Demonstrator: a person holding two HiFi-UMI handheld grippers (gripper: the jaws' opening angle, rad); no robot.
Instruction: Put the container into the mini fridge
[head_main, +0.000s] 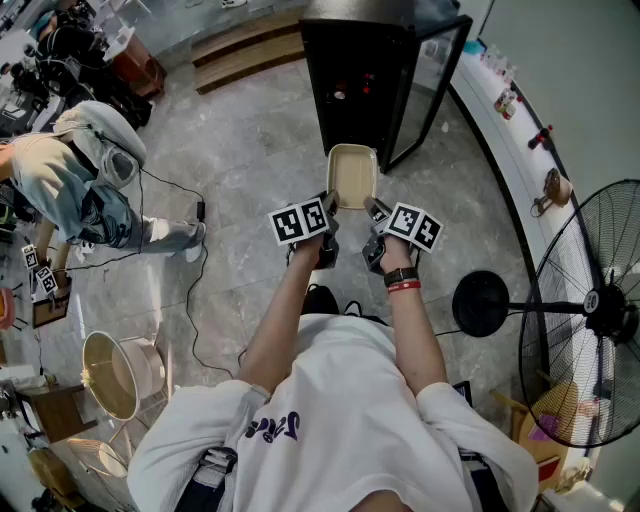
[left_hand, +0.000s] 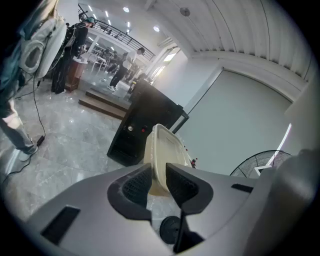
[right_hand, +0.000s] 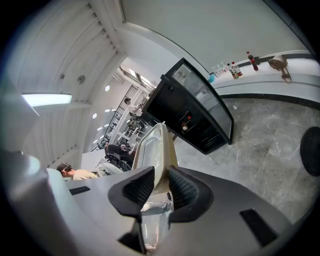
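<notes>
The left gripper (head_main: 331, 207) and the right gripper (head_main: 373, 210) are both closed on the near rim of the beige container (head_main: 352, 172), one at each near corner. The container is held just short of the black mini fridge (head_main: 362, 85), whose glass door (head_main: 432, 85) stands open at the right.

So the container (head_main: 352, 175) is a cream plastic tub, rectangular with rounded corners and a lipped rim, open on top and looking empty. It's up off the floor (head_main: 250, 150), roughly level, long side pointing away from me. My left gripper (head_main: 328, 207) and right gripper (head_main: 374, 210) each pinch the rim at one corner of its near short edge. The far edge sits just in front of the mini fridge (head_main: 360, 80), a black box standing on the floor with its glass door swung wide open and a dark inside.
</notes>
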